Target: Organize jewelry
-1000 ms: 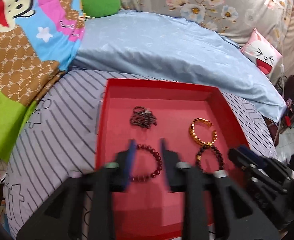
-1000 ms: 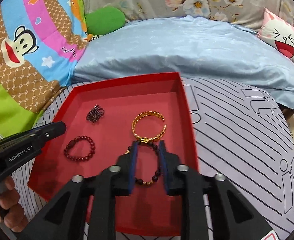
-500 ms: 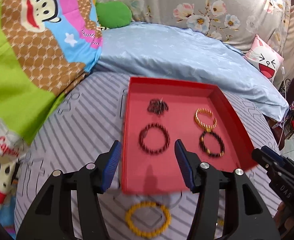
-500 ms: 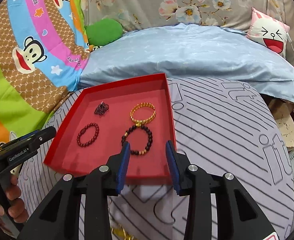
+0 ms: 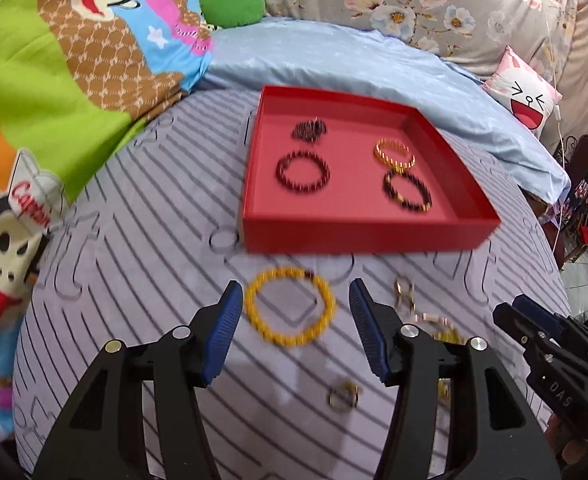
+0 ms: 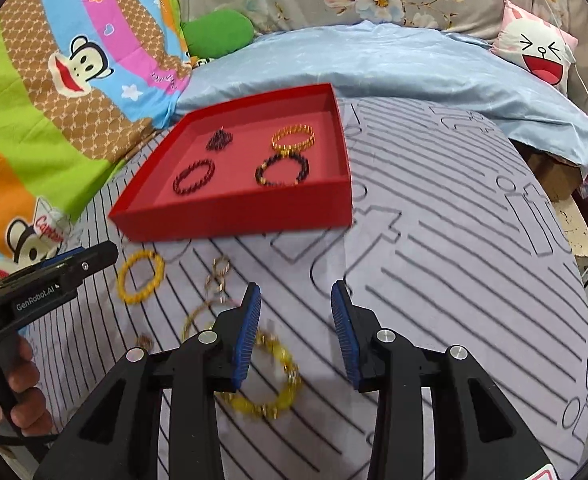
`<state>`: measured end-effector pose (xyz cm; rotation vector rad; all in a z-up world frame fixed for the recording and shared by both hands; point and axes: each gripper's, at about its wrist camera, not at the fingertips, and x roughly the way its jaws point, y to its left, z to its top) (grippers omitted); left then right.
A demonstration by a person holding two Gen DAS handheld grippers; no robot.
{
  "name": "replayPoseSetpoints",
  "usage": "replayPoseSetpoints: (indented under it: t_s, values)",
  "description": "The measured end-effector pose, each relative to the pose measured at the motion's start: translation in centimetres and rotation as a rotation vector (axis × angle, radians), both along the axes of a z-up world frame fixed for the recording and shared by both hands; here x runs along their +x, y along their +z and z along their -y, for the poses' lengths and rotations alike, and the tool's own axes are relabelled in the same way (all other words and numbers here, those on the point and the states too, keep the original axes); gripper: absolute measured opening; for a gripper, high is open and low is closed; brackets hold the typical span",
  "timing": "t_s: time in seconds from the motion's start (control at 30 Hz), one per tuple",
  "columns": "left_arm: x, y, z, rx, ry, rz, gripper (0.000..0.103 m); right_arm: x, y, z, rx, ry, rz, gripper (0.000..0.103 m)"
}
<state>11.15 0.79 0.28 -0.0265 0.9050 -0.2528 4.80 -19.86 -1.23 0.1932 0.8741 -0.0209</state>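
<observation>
Both grippers have been drawn back from the shallow red cardboard tray [image 5: 358,236]; the left gripper [image 5: 294,332], jaws spread, should be lowered squarely around the yellow beaded bracelet [image 5: 290,310]; the right gripper [image 6: 296,332] is held wide too.

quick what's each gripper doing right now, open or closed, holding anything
Left gripper: open, empty, over the yellow bead bracelet.
Right gripper: open, empty.

We find the shallow red cardboard tray [image 5: 358,236] on the grey striped bedspread [image 5: 142,264], the pale blue quilt [image 5: 354,64] behind it. In the tray, a dark red bead bracelet [image 5: 303,172] lies left, a bunched dark chain [image 5: 309,130] behind it; a gold coil bangle [image 5: 395,153] lies right, touching a black bead bracelet [image 5: 407,192] before it. Before the tray on the bedspread lie a yellow bead bracelet [image 5: 290,312] and, to its right, small gold rings [image 5: 404,294].
</observation>
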Motion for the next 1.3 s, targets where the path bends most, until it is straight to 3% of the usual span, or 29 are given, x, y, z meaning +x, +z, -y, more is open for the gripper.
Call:
replayPoseSetpoints:
  t_s: [0.3, 0.67, 0.8, 1.3]
  values:
    - [-3.0, -2.2, -0.7, 0.008, 0.012, -0.058, 0.053, -2.5, -1.5, -1.9, -0.012, 0.048, -0.038, 0.036]
    - [-4.2, -3.3, -1.0, 0.005, 0.007, -0.098, 0.053, -2.2, -1.6, -3.7, -0.020, 0.090, -0.044, 0.036]
    - [-3.7, -3.1, -1.8, 0.001, 0.031, -0.095, 0.053, -1.8, -1.5, -4.3, -0.028, 0.102, -0.034, 0.054]
    - [-2.4, -3.3, -2.7, -0.004, 0.060, -0.106, 0.053, 2.0, -2.9, -7.6, -0.150, 0.163, -0.050, 0.067]
